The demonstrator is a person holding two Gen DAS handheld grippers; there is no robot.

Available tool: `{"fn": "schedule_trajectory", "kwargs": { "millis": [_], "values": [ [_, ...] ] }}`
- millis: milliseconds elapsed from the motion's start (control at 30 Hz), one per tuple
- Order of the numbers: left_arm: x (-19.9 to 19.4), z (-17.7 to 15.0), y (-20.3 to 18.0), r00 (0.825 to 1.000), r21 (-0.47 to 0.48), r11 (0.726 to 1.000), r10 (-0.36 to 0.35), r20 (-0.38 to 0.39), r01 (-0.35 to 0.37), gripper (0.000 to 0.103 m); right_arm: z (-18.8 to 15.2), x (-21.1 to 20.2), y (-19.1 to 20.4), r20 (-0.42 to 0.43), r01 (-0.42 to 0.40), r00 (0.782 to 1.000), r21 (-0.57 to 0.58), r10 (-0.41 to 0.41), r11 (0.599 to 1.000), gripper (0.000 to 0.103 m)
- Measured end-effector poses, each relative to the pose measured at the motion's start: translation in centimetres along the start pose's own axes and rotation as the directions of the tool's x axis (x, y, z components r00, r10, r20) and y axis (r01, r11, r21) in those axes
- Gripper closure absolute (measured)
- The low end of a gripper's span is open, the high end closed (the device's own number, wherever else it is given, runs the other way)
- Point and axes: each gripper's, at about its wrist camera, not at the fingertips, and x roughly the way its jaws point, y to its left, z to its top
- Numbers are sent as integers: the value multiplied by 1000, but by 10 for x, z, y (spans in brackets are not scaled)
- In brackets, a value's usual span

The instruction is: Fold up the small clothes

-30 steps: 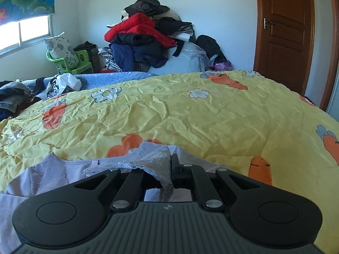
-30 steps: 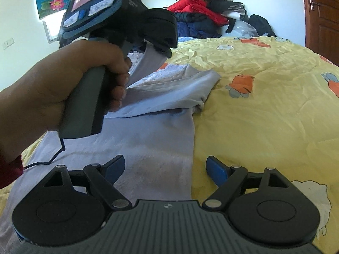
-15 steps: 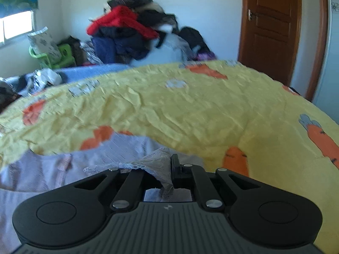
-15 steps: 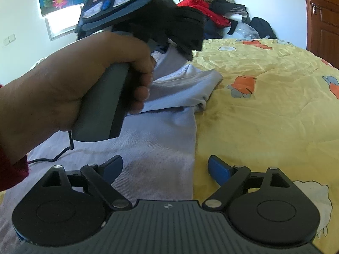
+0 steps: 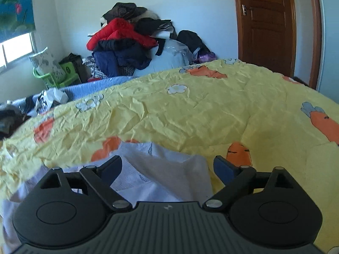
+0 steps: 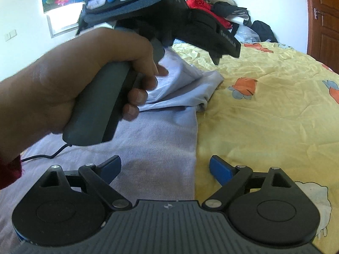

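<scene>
- Left gripper (image 5: 167, 169) is hanging with jaws just sprung wide, releasing the folded-over flap of the lavender garment (image 6: 161, 148), which is lying below and between its fingers.
- Right gripper (image 6: 165, 169) is hovering spread and empty over the garment's right edge on the yellow bedspread (image 6: 264, 116).
- Next fold probably needs a fresh pinch there.

A pale lilac ribbed cotton garment (image 6: 161, 148) lies lower left on a crumpled yellow bedsheet (image 6: 264, 116) printed with orange carrots and white flowers; upper centre, a red padded jacket (image 5: 118, 31) tops dark clothes.
</scene>
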Motion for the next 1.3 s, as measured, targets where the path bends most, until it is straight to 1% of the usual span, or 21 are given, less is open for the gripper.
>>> {"fn": "schedule_trajectory", "kwargs": {
  "millis": [100,167,300,367,400,467,533,567,667,800,833,900,933,1000,1033,1067,1100,1167,1200,1267,1300],
  "values": [
    [-7,6,1,1000,-15,1000,-14,9,14,9,0,0,1,-2,6,1000,-6,-6,1000,11],
    [-13,11,7,1000,-55,998,-20,19,21,9,1,0,2,-4,10,1000,-8,-10,1000,11],
    [-29,17,42,997,-182,982,-39,59,50,8,4,-2,-1,-5,17,1000,10,-17,1000,13],
    [-36,15,68,997,-232,972,-29,74,45,8,11,-7,-5,17,12,1000,25,-12,1000,13],
    [-39,11,81,997,-249,968,-5,78,24,7,16,-9,-7,35,13,999,20,-14,1000,13],
    [-43,2,107,994,-253,964,93,52,-77,7,31,-10,-9,76,29,997,-4,-29,1000,12],
    [-47,-12,129,980,-243,952,198,20,-188,7,50,-6,-9,122,26,992,-27,-22,999,12],
    [-48,-20,138,972,-234,946,234,10,-226,7,59,-1,-8,129,4,992,-38,1,999,12],
    [-49,-47,160,948,-193,928,317,-39,-319,7,82,28,-5,107,-103,989,-38,106,994,12],
    [-39,-78,175,924,-130,917,362,-122,-376,7,101,79,-9,12,-183,983,61,183,981,14],
    [-36,-85,177,920,-118,916,367,-140,-383,7,102,86,-12,5,-168,986,77,168,983,19],
    [-32,-97,181,913,-108,914,372,-166,-392,8,103,88,-16,41,-21,999,95,17,995,20],
    [-33,-103,182,912,-112,912,374,-169,-395,8,103,83,-21,79,80,993,117,-89,990,20],
    [-34,-111,185,912,-125,911,371,-172,-394,7,102,68,-34,154,223,954,202,-256,954,15],
    [-34,-114,186,914,-135,910,369,-172,-393,7,102,60,-38,182,255,936,238,-301,937,16],
    [-34,-116,187,914,-143,909,366,-172,-391,8,102,54,-40,198,252,932,245,-303,936,16],
    [-33,-117,188,916,-150,909,363,-172,-389,8,102,50,-37,214,223,939,223,-271,949,16],
    [-33,-118,187,916,-152,909,363,-171,-389,8,103,49,-22,218,152,960,122,-176,981,14],
    [-33,-118,187,916,-152,908,365,-170,-390,8,101,53,-14,203,117,970,75,-130,990,11],
    [-33,-118,187,916,-157,907,364,-169,-390,7,100,65,-3,146,41,988,20,-43,999,12],
    [-33,-119,189,916,-163,906,364,-170,-390,7,100,74,1,104,29,994,7,-30,1000,12]
  ]
}}
